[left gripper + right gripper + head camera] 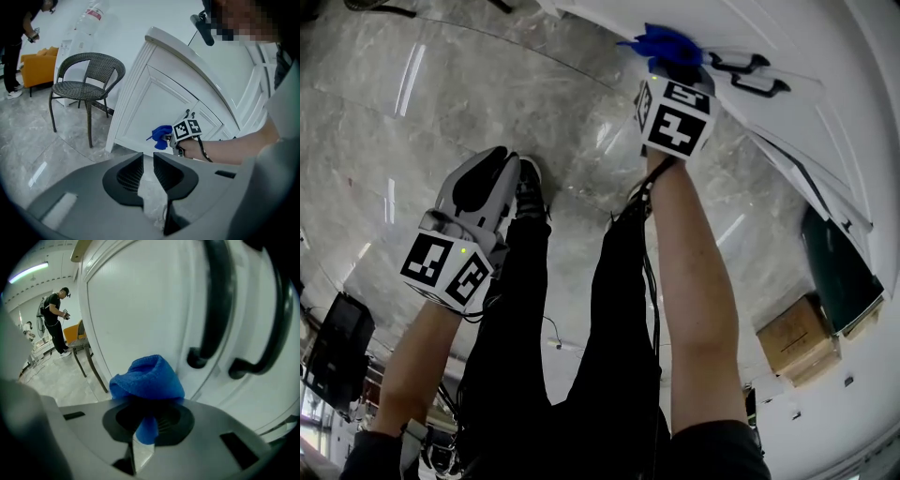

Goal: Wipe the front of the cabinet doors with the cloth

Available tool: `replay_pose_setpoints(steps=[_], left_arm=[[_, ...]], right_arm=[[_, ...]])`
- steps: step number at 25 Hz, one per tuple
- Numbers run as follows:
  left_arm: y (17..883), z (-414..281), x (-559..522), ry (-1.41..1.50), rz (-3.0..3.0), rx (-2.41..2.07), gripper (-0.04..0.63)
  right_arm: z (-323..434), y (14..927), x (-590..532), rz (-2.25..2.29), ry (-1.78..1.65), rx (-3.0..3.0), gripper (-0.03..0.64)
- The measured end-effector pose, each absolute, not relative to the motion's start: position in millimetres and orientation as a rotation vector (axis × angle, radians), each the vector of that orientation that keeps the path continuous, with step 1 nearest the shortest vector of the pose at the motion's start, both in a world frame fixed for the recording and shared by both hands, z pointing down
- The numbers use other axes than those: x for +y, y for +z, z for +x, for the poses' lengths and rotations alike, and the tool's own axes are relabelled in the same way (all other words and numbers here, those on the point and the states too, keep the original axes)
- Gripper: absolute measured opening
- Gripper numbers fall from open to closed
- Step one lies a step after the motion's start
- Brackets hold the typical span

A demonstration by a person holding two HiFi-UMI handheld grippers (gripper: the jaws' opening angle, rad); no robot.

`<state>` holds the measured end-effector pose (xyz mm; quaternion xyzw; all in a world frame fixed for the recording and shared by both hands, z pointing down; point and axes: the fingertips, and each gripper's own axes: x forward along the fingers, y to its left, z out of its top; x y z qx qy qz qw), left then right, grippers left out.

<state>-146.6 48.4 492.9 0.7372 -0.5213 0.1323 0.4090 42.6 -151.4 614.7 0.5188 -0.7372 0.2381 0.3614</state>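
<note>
right gripper (pixel 149 414) is closest here. its jaws are clenched on the blue cloth (pixel 146 378), and a thin tail of it hangs back between them toward the camera. the rest bulges out front as a fat wad. so the cloth's long axis runs along the gripper's own line, tail at the jaws, wad pointing at the white cabinet door (pixel 140 305). the wad looks pressed on the flat panel or just off it, can't quite call contact. it sits just left of the two black handles (pixel 213 310), near their lower ends.

left gripper (pixel 148 164) hangs low by the person's leg, well apart from the door. its jaws have a narrow gap with nothing in it, only floor (pixel 56 150) shows through.

my read: this is mid wipe on the door front. next move needs the wad held firm on the panel and swept across it, steering round the handles so the cloth doesn't snag or pull loose.
</note>
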Motion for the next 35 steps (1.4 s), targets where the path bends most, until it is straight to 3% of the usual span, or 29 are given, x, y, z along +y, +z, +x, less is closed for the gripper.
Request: replay_pose_setpoints(steps=[16,25,30,35], left_arm=[[509,-233,70,0.285,1.762,-1.394,0.067],[511,-231,69,0.304,1.761,-1.398,0.067],[513,-205,64,0.308,1.767,-1.398,0.067],[515,-168,60,0.301,1.779,-1.390,0.067]], right_arm=[[-97,622,-183,1.188,0.543,-1.989,0.041],[-164,599,-188,1.079,0.492,-2.166,0.043],[-158,596,-163,1.015,0.521,-2.238,0.043],[-105,615,-141,1.037,0.574,-2.182,0.042]])
